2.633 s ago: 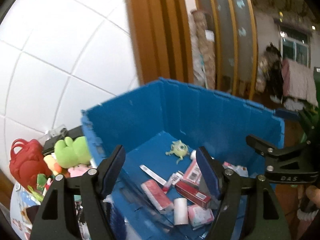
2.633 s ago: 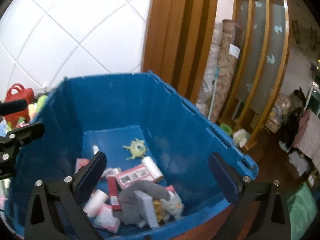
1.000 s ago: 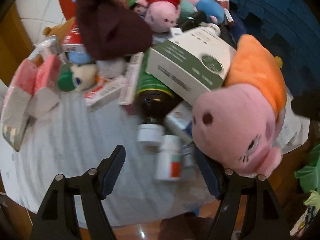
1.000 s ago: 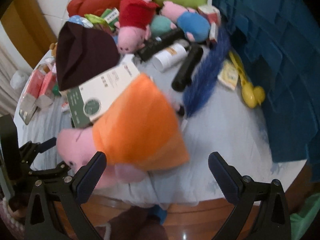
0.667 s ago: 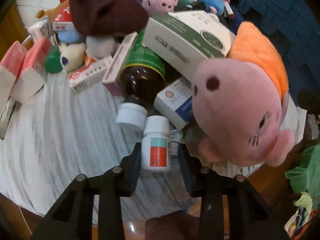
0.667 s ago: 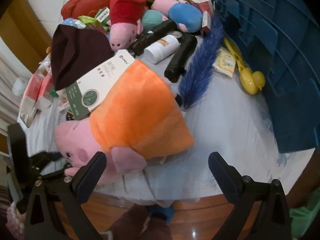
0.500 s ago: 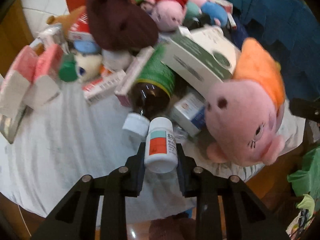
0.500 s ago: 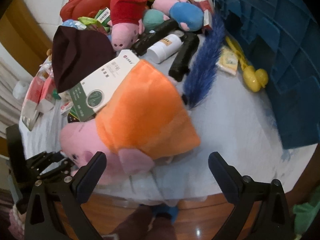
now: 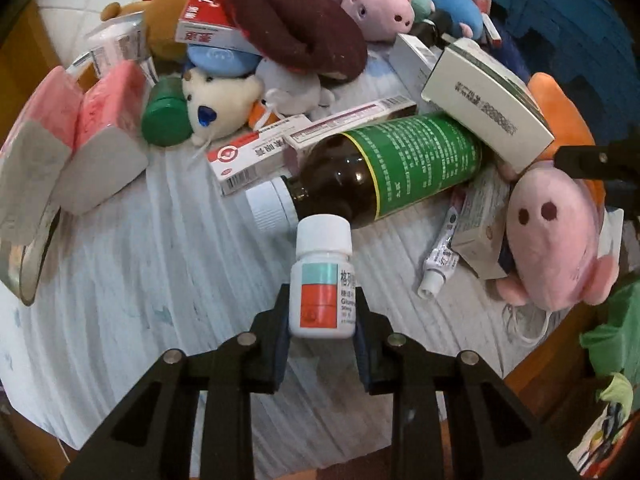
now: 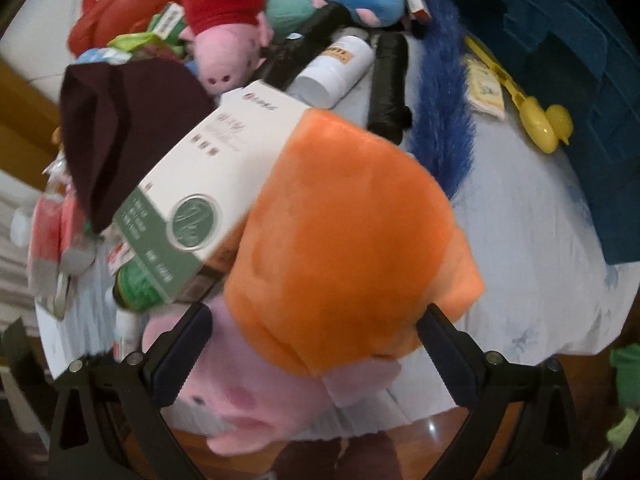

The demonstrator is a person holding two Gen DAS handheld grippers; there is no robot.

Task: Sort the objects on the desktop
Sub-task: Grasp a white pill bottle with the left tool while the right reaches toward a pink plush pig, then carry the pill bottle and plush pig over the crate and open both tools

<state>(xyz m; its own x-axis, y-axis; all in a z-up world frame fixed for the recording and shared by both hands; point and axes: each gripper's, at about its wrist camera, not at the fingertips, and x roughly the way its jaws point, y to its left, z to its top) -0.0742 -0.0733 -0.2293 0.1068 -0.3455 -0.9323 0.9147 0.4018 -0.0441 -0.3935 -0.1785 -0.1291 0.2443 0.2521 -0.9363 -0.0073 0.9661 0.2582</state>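
The large pink plush pig in an orange dress [image 10: 340,240] is blurred, its snout cut off near; the brown glass bottle [image 9: 384,168] lies partly hidden under a white-and-green carton [image 9: 484,104].

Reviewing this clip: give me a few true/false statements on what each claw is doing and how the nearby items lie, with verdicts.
1. The left claw is shut on the small white pill bottle. True.
2. The right claw has closed on the pig plush in the orange dress. False: its jaws stand wide open on either side of the plush.
3. The brown glass bottle with the green label lies on its side. True.
4. The green and white box lies flat on the bare cloth. False: it rests tilted on top of the brown bottle and the plush.
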